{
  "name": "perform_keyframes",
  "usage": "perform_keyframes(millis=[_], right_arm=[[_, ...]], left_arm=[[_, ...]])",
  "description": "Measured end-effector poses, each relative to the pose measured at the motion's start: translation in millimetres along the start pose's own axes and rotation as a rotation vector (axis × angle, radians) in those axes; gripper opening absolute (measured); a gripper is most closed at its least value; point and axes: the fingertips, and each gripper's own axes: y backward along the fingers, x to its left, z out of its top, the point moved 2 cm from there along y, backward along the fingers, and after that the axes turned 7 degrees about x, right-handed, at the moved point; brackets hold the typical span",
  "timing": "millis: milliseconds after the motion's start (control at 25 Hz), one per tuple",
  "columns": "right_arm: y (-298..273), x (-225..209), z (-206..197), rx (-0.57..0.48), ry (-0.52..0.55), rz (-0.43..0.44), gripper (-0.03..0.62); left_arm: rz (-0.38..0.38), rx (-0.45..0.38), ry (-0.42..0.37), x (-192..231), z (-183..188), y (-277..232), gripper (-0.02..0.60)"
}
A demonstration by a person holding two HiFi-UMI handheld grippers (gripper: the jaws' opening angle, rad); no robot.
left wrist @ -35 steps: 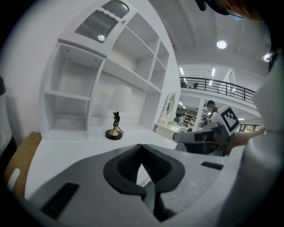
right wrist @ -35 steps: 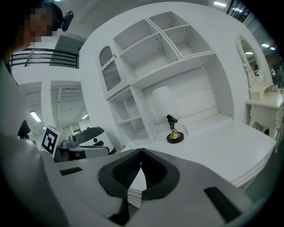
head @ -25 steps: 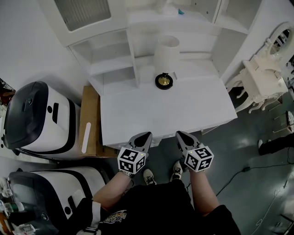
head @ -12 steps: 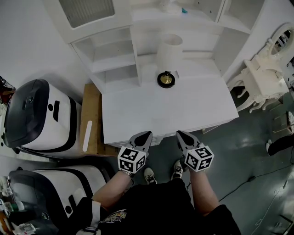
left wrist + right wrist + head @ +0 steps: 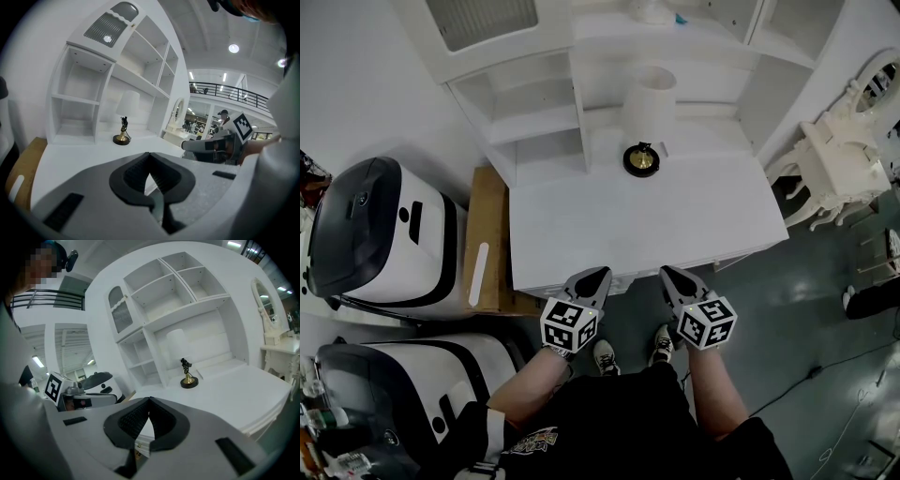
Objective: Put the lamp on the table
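The lamp (image 5: pixel 646 117) has a white shade and a black and gold base. It stands upright at the back of the white table (image 5: pixel 581 234), in front of the shelf unit. It also shows far ahead in the left gripper view as the lamp (image 5: pixel 124 126) and in the right gripper view as the lamp (image 5: pixel 187 373). My left gripper (image 5: pixel 598 274) and right gripper (image 5: pixel 667 273) hang side by side just off the table's front edge, well short of the lamp. Both are shut with nothing between the jaws: left gripper (image 5: pixel 149 153), right gripper (image 5: pixel 149 398).
A white shelf unit (image 5: pixel 534 112) rises behind the table. A cardboard box (image 5: pixel 486 239) and two black and white machines (image 5: pixel 380 239) stand to the left. An ornate white chair (image 5: pixel 834 169) is at the right. The person's shoes (image 5: pixel 630 352) are on the grey floor.
Both grippers have kept still and shut. Only the head view has drifted a little, so the table and lamp sit slightly further right in it.
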Motion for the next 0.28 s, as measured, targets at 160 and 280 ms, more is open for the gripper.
perform_keyframes(millis=[160,280], right_arm=[[0.3,0.3,-0.9,0.001,0.002,0.002,0.025],[0.5,0.8,-1.2,0.000,0.001,0.004,0.025]], left_arm=[[-0.004,0.000,-0.003,-2.4,-1.4,0.6,0.006],[-0.007,-0.001,-0.001,-3.9,-2.1,0.9,0.006]])
